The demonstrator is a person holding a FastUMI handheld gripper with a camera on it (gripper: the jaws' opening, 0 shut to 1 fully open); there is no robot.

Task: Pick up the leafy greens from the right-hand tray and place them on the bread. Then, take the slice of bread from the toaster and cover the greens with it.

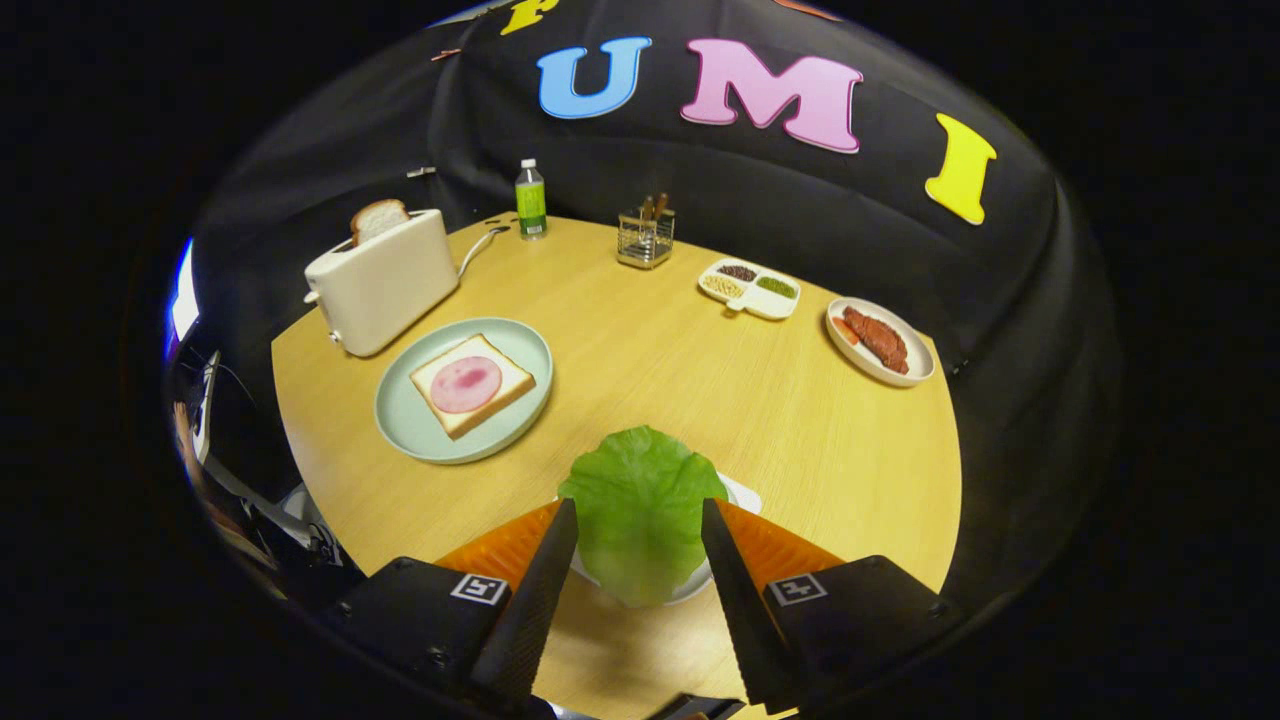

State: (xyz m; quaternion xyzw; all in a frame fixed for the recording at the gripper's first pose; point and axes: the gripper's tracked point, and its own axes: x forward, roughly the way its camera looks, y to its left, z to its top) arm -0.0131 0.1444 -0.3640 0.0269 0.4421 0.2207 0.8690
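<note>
Lettuce leaf (640, 510) lies over a white tray (738, 492), between the spread fingers of the tool (640, 530); contact cannot be judged. Pale green plate (410, 430): bread slice (470, 384) topped with ham. Toaster (385, 285): one slice (378, 219) upright. Divided dish (752, 287), meat plate (880, 343), bottle (530, 200), wire holder (645, 238) stand on the wooden worktop (640, 360).

Two bread slices: one (468, 383) on plate, one (378, 219) in toaster. One lettuce leaf (640, 510). One bottle (530, 199).

Tool (640, 520): black housings w/ square markers
</note>
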